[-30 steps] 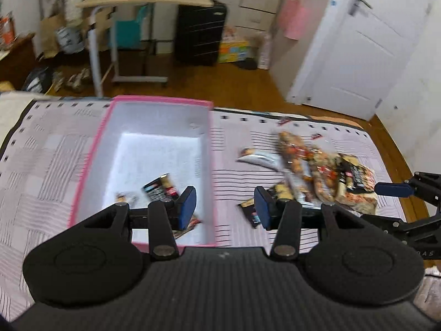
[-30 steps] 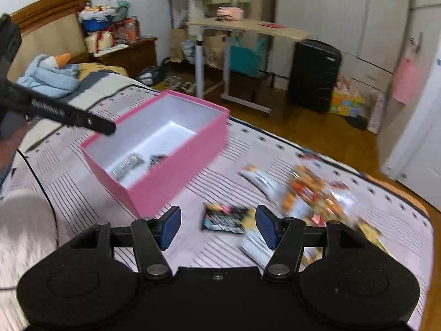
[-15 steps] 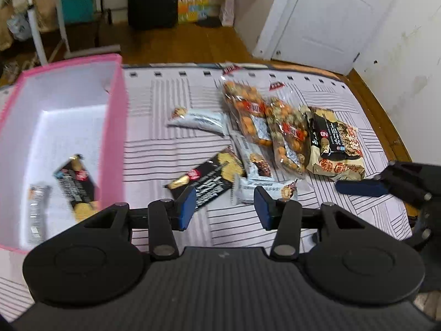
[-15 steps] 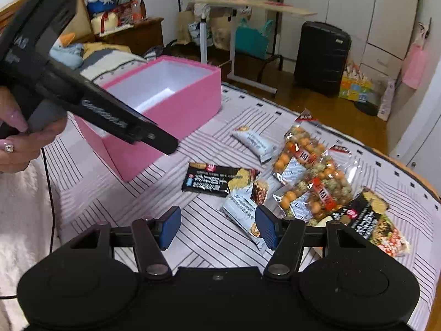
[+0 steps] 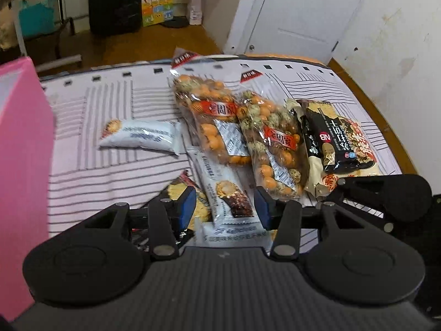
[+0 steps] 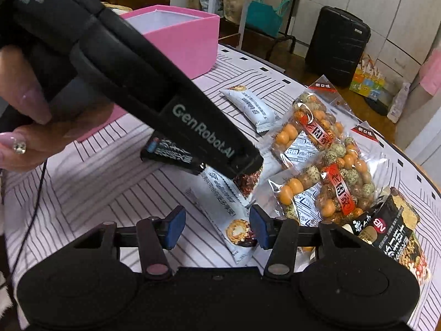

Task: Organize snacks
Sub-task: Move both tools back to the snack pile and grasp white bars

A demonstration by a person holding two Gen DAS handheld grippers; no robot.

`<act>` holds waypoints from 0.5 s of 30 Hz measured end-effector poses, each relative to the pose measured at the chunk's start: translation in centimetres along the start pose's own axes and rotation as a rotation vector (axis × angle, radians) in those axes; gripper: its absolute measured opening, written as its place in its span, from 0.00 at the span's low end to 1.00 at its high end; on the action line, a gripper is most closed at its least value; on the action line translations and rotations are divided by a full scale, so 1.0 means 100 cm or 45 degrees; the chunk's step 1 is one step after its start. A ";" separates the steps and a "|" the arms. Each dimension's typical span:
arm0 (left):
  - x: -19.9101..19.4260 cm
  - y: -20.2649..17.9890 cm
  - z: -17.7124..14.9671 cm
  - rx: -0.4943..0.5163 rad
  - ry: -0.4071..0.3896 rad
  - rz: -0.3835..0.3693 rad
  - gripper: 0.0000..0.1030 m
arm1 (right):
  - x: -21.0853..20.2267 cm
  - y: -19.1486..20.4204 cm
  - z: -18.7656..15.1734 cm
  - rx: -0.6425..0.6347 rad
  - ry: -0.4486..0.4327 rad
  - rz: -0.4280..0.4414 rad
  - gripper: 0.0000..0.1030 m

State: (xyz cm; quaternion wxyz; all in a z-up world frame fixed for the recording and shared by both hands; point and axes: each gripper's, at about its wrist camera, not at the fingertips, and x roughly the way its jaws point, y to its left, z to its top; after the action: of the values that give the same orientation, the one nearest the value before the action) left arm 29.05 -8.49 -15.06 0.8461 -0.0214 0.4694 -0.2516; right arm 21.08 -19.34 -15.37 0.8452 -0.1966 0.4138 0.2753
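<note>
Snack packet (image 6: pixel 233 215) between closing right hand-held gripper (image 6: pixel 216 226) pads, untouched, left hand-held gripper (image 5: pixel 224 207) apart.

Wooden floor (image 5: pixel 154 47), white door (image 5: pixel 297 13), black suitcase (image 6: pixel 337 45), white wardrobe (image 6: pixel 386 5) beyond striped bedspread (image 5: pixel 110 165).

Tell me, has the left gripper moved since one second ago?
Yes. The left gripper left the pink box, crossed right and came down over the snack packets; a white packet lies between its fingers.

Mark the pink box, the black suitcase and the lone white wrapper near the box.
pink box (image 6: pixel 190 41), right wrist view, on its outer side wall.
black suitcase (image 6: pixel 335 45), right wrist view, on its front face.
lone white wrapper (image 5: pixel 143 136), left wrist view, on its middle.
</note>
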 end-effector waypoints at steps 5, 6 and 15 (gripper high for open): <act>0.017 0.001 -0.009 -0.038 -0.033 0.009 0.52 | 0.013 0.009 -0.008 -0.075 -0.016 -0.049 0.54; 0.019 0.001 -0.011 -0.046 -0.035 0.005 0.52 | 0.013 0.011 -0.008 -0.091 -0.018 -0.057 0.54; 0.018 -0.014 -0.015 0.053 -0.030 0.046 0.28 | 0.007 0.027 -0.012 -0.157 -0.013 -0.119 0.38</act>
State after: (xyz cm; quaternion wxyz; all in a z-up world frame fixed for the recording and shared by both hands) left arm 28.05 -10.21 -16.94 0.8562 0.0017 0.4545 -0.2457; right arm 19.04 -17.72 -16.87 0.8455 -0.2662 0.3821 0.2615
